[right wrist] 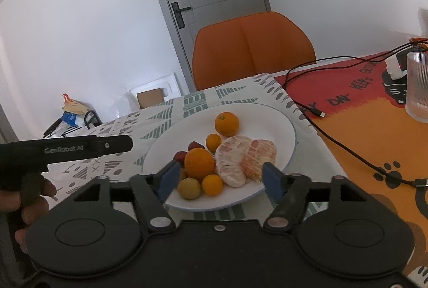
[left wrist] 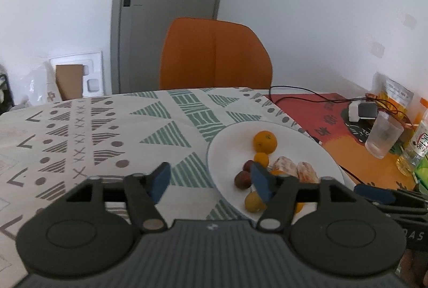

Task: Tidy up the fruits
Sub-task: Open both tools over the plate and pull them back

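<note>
A white plate (right wrist: pixel 281 127) on the patterned tablecloth holds several fruits: oranges (right wrist: pixel 226 123), small kumquats (right wrist: pixel 213 142), two peeled citrus halves (right wrist: pixel 231 162), dark red fruits (right wrist: pixel 195 146) and a yellow-green fruit (right wrist: pixel 189 188). My right gripper (right wrist: pixel 220 181) is open and empty, just above the plate's near rim. My left gripper (left wrist: pixel 210 181) is open and empty, over the plate's left edge (left wrist: pixel 214 151). The left gripper's body also shows in the right wrist view (right wrist: pixel 80 147).
An orange chair (right wrist: pixel 251 47) stands behind the table. A ribbed glass (right wrist: pixel 417 86), a white charger (right wrist: pixel 396 65) and black cables (right wrist: pixel 347 148) lie on the red-orange mat at right. A bottle (left wrist: pixel 417 143) stands at far right. A grey door is behind.
</note>
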Motion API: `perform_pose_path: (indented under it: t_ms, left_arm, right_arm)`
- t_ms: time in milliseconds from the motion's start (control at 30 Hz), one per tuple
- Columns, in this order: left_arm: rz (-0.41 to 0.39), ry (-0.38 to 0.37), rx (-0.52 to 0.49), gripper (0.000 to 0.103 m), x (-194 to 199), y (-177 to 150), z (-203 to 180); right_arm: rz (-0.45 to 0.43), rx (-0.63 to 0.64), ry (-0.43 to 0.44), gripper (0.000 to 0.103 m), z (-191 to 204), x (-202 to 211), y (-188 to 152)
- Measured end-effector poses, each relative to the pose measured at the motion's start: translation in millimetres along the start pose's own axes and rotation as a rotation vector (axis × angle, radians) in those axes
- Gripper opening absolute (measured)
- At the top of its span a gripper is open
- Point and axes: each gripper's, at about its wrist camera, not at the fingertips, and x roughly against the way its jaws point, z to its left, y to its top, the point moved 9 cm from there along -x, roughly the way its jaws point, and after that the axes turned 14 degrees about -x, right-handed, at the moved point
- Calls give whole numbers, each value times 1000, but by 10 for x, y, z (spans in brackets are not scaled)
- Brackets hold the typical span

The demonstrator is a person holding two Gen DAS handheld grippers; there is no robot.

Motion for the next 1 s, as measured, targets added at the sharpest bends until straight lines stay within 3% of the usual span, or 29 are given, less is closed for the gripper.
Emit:
perform_pose_path:
  t_ms: [133,233,300,600,1000]
  left_arm:
    - [-2,25,13,80,91,-23,83]
    - [5,54,17,84,159,-52,151]
    - [9,83,8,86,202,-63,193]
    - [5,141,-5,96,458,-122,329]
    - [-8,207,15,99,870,-204,503]
  right_arm:
    - [1,2,8,73,43,19,-12]
    - [-2,6,18,80,100,42,-16]
    - [-5,8,22,91,131,64,-24]
    - [-8,25,47,103,296,139,-49]
    - [-28,48,103,103,552,353,-52]
